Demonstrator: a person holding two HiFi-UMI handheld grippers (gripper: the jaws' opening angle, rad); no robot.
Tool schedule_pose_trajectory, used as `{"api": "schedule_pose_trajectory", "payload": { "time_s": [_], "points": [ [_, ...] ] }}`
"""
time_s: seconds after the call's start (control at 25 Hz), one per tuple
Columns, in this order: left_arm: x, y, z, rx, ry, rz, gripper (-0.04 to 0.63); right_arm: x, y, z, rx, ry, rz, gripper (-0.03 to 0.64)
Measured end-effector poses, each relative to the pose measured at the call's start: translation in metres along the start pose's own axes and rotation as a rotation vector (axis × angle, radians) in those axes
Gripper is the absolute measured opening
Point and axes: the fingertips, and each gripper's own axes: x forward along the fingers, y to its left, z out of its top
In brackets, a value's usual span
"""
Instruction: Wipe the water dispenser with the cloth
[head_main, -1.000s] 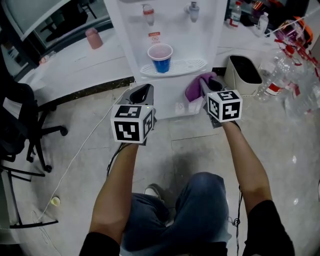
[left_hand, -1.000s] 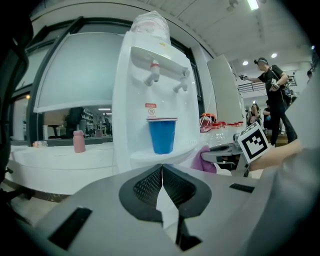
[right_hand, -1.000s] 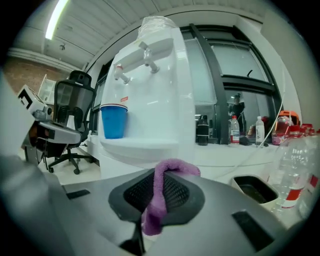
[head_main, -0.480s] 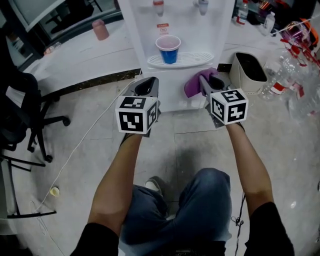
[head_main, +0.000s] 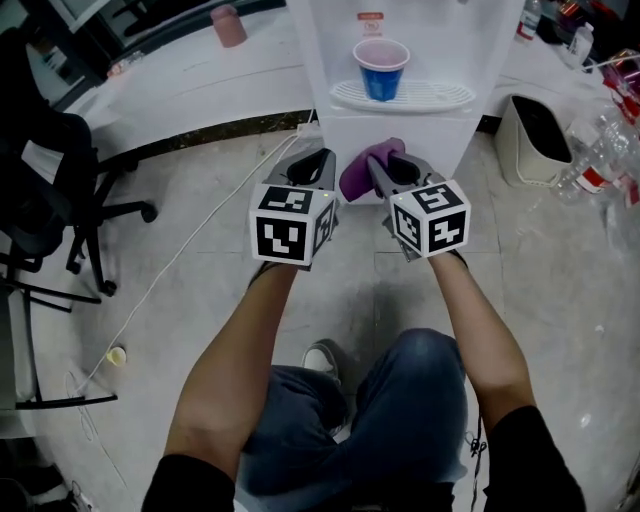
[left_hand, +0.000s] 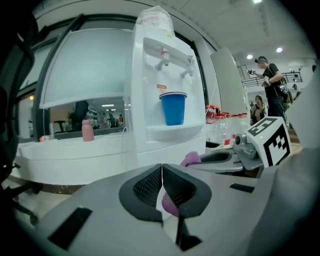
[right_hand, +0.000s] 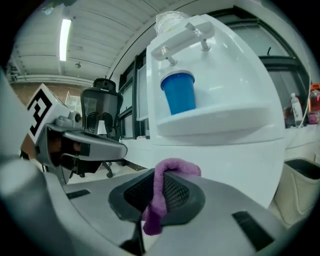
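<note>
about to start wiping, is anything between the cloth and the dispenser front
Nothing visible does. The cloth, shut in the right gripper, faces the bare lower panel of the water dispenser. The blue cup stands higher, on the drip tray, clear of that path.

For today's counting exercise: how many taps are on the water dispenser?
2. Both stick out of the water dispenser's front above the blue cup: a red-marked tap and a second tap beside it. None appears hidden.

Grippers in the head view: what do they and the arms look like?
Left gripper and right gripper are alike: grey bodies, black mesh-textured jaw pads, each carrying a white cube with black square markers. Short black sleeves; forearms bare.
</note>
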Motion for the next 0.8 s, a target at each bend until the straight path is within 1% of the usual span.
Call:
{"api": "schedule_pose_trajectory", "payload": {
  "time_s": [0.08,0.2,0.36,0.56,0.8],
  "points": [
    [-0.001,0.004,-0.005,0.008,0.01,0.004,0.026,0.016,0.01,-0.016,0.026,0.011,0.011,0.032],
    [-0.005,0.015,-0.008,-0.018,0.01,0.017,0.026,0.039,0.022,-0.038,0.068,0.027,0.018,0.032],
    [-0.006,0.024,-0.014,0.008,0.015,0.026,0.026,0.066,0.031,-0.064,0.117,0.047,0.014,0.032],
    [0.0,0.027,-0.023,0.045,0.044,-0.005,0.026,0.089,0.027,-0.089,0.171,0.067,-0.017,0.032],
    [0.019,0.023,-0.025,0.046,0.047,-0.035,0.026,0.087,0.006,-0.103,0.178,0.081,-0.055,0.032]
  ]
}}
